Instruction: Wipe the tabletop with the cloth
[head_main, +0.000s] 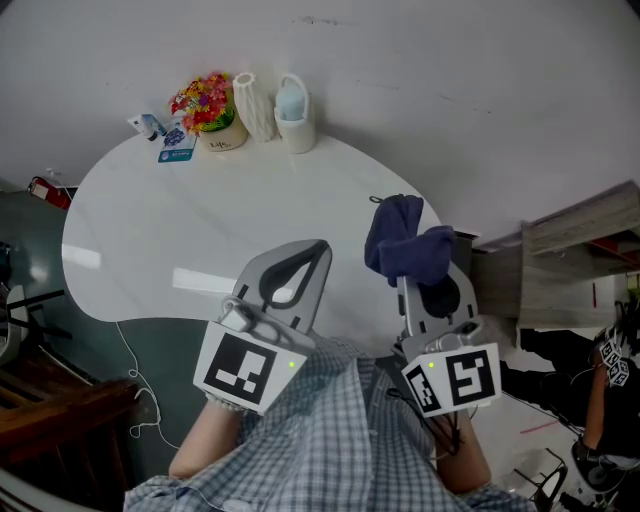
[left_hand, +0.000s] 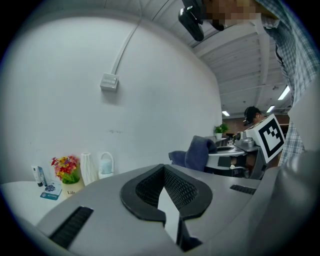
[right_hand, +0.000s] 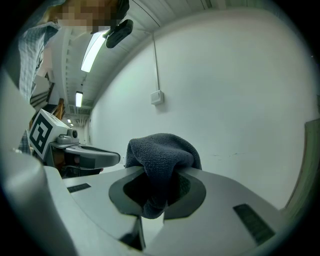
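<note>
The right gripper (head_main: 418, 282) has its jaws clamped on the dark blue cloth (head_main: 404, 243). It holds only a bunched fold, and most of the fabric mushrooms out above the jaws. The cloth appears to be held up over the counter's right edge rather than pressed onto the counter (head_main: 150, 230). With so little fabric pinched, dragging it hard across the surface could pull the fold free. The loose bulk could also roll under the jaws, so plastic scrapes the top instead of cloth. The left gripper (head_main: 316, 254) has its jaws together on nothing and sits over the near edge. It lies in the way of a leftward sweep and could be struck. Along the far edge stand a flower pot (head_main: 208, 110), a ribbed white vase (head_main: 257, 105) and a handled white holder (head_main: 293, 116), close together. A blue card (head_main: 176, 152) and a small bottle (head_main: 150, 125) lie to their left. A long forward stroke would tip or shove these. The wide middle and the left lobe of the counter offer free room. The curved right edge lies directly under the cloth, so a stroke started there may slide off.
</note>
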